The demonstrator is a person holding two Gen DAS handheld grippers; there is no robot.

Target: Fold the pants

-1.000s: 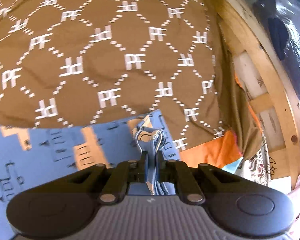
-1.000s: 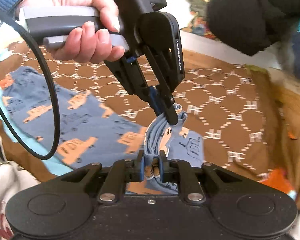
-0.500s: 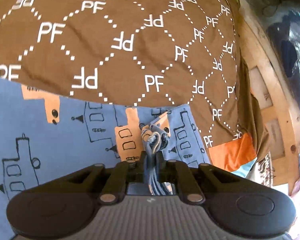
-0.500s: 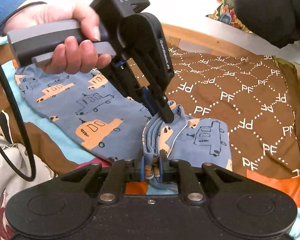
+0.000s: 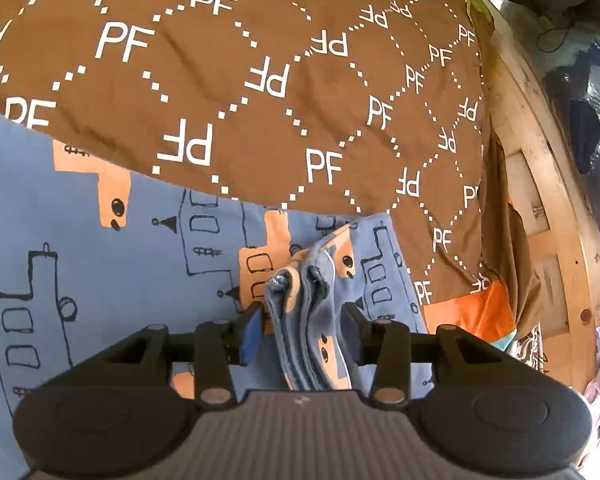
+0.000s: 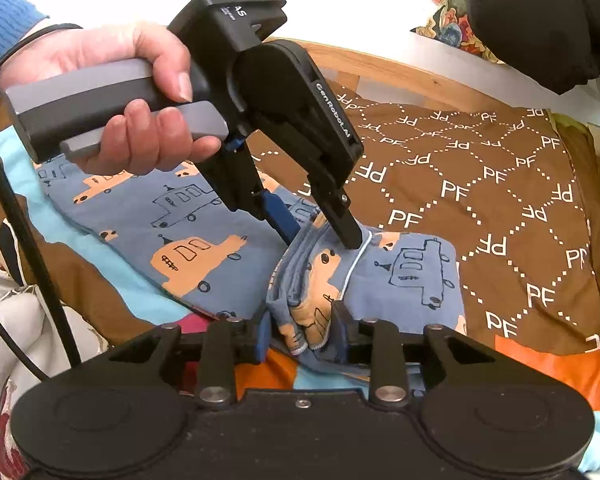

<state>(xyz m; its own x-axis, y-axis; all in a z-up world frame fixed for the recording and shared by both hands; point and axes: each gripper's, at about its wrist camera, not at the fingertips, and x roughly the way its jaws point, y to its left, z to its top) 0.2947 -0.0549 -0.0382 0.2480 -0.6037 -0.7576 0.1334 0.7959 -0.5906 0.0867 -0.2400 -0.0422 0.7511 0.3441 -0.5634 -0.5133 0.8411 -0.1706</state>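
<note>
The pants (image 5: 100,264) are blue with orange vehicle prints and lie on a brown "PF" blanket (image 5: 260,80). In the left wrist view my left gripper (image 5: 304,320) is open, its fingers either side of a bunched stack of hem edges (image 5: 312,300). In the right wrist view my right gripper (image 6: 300,332) is also open around a bunched fold of the pants (image 6: 312,308). The left gripper (image 6: 320,228) shows there too, held by a hand, tips open over the same fold. The pants (image 6: 172,224) stretch away to the left.
A wooden bed frame (image 5: 548,216) runs along the right in the left wrist view. Dark clothing (image 6: 548,20) sits at the upper right of the right wrist view. A black cable (image 6: 20,240) hangs at the left. Orange and light-blue bedding (image 6: 552,360) lies under the blanket.
Both grippers have opened and let go of the bunched pants fabric they were pinching. The fabric now rests loose between the fingers on the bed.
</note>
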